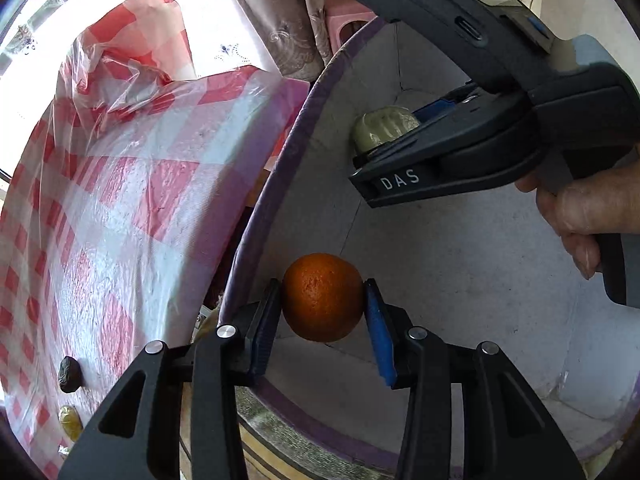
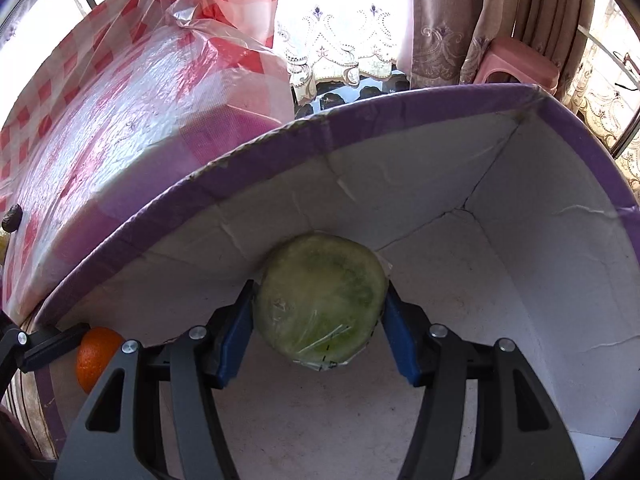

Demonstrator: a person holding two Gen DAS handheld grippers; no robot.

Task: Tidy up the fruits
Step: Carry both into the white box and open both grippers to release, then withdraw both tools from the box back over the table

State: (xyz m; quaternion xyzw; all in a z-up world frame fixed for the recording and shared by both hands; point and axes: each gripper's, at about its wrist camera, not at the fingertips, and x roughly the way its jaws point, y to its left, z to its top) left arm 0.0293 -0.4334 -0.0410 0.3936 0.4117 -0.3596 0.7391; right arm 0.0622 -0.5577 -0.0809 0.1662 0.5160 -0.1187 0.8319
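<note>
Orange fruit (image 1: 322, 297), purple-rimmed box (image 2: 360, 114) (white inside).

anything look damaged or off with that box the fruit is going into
Yes, the box looks worn: its white lining is creased and cracked along the far corner seam, and the purple rim is frayed in places. The orange and the wrapped green fruit look intact, each clamped between jaws over the box.
</note>
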